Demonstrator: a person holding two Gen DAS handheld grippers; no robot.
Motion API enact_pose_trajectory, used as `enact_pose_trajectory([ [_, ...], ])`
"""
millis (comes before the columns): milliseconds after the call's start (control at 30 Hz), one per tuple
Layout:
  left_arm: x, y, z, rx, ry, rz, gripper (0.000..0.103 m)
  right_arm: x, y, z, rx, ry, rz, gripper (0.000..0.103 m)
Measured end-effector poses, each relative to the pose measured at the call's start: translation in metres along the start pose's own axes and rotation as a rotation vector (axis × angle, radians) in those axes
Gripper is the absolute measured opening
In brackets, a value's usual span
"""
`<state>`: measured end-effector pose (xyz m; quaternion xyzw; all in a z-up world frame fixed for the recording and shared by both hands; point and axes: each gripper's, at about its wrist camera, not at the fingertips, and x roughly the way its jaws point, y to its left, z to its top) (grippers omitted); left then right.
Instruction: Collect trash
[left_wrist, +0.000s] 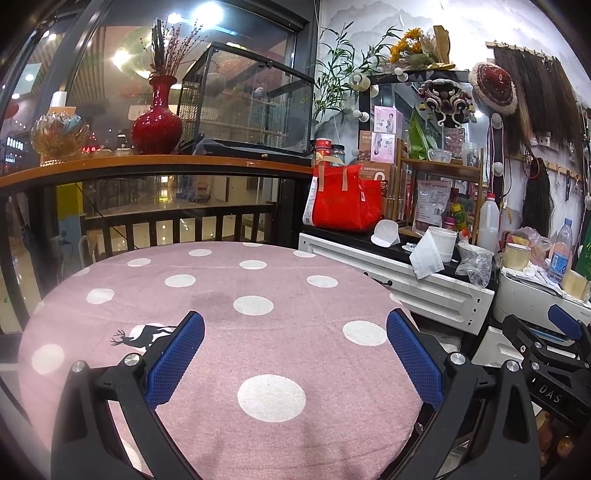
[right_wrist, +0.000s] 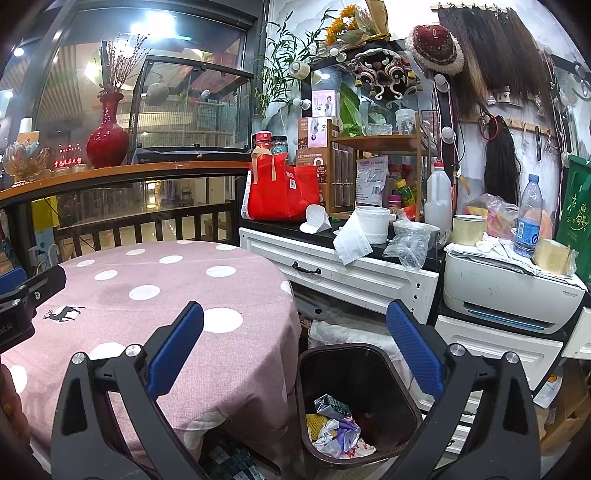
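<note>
Trash (right_wrist: 338, 428) sits at the bottom of the bin (right_wrist: 391, 373): a crumpled carton, yellow netting, wrappers and paper scraps, heaped toward the near-left corner. Bin is dark, open-topped, on the floor just beside the table (right_wrist: 177, 280), btwn it and the white cabinet (right_wrist: 354, 277).

R gripper (right_wrist: 294, 321) hangs above the bin's rim and table edge, blue pads wide apart, nothing btwn them. Its left finger is over the cloth, its right finger over the bin's far side.

L gripper (left_wrist: 295, 330) is over the table, also spread wide and empty. Pink cloth w/ white dots, a small black deer print and a faint darker stain near the middle; no items on it in either view. Each gripper shows at the edge of the other's view.

Beyond: cabinet top is cluttered – red bag (right_wrist: 282, 190), tissue roll (right_wrist: 364, 229) w/ a sheet hanging over the edge, crumpled clear plastic (right_wrist: 408, 242), white jug (right_wrist: 437, 194). Printer (right_wrist: 509, 295) to the right, w/ a water bottle (right_wrist: 528, 218) and tape roll on top. Red vase (left_wrist: 157, 118) on the wooden ledge behind the table.
</note>
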<state>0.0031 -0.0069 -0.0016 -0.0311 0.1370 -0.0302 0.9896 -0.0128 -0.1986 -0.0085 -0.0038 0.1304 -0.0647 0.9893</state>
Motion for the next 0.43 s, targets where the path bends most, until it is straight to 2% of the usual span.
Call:
enact_pose_trajectory([
  [433, 0.0011, -0.0003, -0.0004, 0.001, 0.014, -0.01, 0.097, 0.0006, 0.0009, -0.0006, 0.0, 0.001, 0.0, 0.097],
])
